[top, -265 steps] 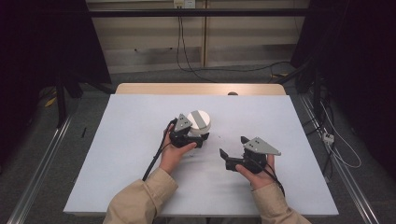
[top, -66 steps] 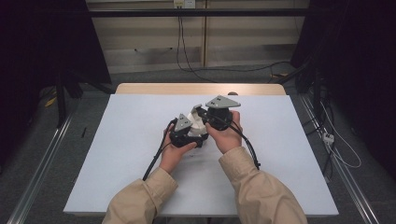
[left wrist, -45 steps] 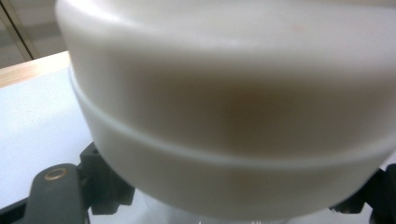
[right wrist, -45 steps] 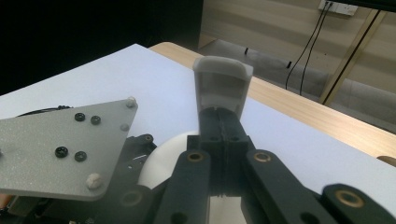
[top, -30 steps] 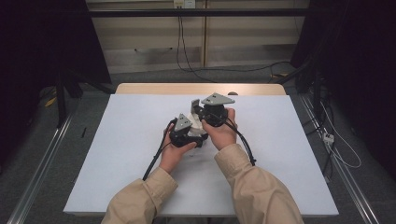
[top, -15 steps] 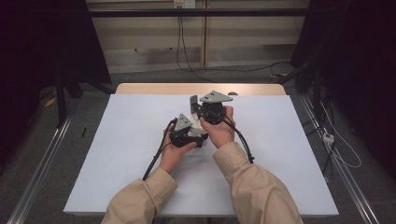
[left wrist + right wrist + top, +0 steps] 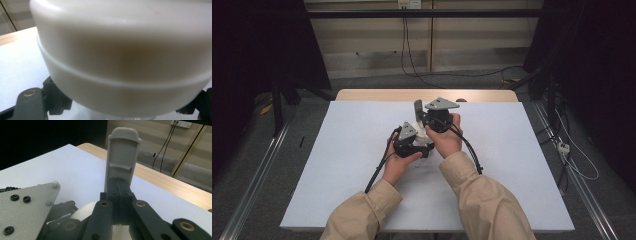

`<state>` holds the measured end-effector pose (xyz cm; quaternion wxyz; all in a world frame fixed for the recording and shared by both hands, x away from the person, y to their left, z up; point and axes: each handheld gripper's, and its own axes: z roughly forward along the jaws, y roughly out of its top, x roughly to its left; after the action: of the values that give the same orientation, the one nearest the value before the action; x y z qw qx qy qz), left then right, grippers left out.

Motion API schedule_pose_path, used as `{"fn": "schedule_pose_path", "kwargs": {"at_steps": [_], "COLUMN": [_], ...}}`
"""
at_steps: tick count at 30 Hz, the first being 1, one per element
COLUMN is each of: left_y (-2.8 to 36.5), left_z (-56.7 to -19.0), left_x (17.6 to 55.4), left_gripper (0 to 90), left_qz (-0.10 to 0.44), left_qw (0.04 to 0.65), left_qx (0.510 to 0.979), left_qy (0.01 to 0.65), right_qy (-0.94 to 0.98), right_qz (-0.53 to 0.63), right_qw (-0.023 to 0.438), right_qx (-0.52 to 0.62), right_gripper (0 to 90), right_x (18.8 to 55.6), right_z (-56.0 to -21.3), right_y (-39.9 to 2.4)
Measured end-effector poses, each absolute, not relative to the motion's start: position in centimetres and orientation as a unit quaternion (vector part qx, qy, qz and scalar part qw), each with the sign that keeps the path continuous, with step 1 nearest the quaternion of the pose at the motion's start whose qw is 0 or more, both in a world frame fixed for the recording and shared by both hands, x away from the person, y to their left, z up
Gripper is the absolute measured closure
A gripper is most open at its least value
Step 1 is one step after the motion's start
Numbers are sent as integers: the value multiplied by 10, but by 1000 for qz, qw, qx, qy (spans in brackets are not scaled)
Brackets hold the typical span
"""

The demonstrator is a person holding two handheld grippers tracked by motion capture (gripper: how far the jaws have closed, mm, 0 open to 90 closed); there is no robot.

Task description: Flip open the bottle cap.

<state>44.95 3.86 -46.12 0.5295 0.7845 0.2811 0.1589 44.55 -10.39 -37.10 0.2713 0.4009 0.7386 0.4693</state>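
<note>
Sitting at the middle of the white worktop (image 7: pixel 337 165), near the centre of the high view, a white round jar (image 7: pixel 120 62) is being gripped by the left tool (image 7: pixel 414 137), whose jaws are closed against its lower, clear part. In the left gripper view the jar's broad white lid is being seen very close, with a raised ridge running round it. The right tool (image 7: pixel 418 111) is being held just above and behind the jar, in the upper middle of the high view; its two grey fingers (image 7: pixel 122 162) are pressed flat together with nothing between them.

The jar is judged to be light, stiff and smooth plastic, likely slippery under hard pads. The lid's side wall, just above the ridge, is thought the best place to be taken hold of, while the base is being steadied by the left tool.

Compared with the earliest picture, the right tool is no longer being rested at the right of the worktop, well apart from the jar; it is now being held right beside the left tool. The left tool is being kept where it was.
</note>
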Motion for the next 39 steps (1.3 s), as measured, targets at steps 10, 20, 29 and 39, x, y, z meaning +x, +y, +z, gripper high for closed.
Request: {"fn": "schedule_pose_path", "kwargs": {"at_steps": [10,20,29,39], "left_y": [39,39,39,39], "left_z": [-461,-461,-461,-461], "left_x": [450,450,450,450], "left_gripper": [185,185,185,185], "left_qz": [157,158,158,161], "left_qw": [530,530,530,528], "left_qx": [785,784,785,785], "left_qy": [280,281,281,280], "right_qy": [739,741,742,741], "right_qz": [469,465,463,465], "right_qw": [272,273,272,271], "right_qx": [400,400,401,400], "right_gripper": [900,900,900,900], "right_x": [448,451,454,455], "right_z": [-370,-369,-368,-368], "right_y": [-103,-101,-99,-98]}}
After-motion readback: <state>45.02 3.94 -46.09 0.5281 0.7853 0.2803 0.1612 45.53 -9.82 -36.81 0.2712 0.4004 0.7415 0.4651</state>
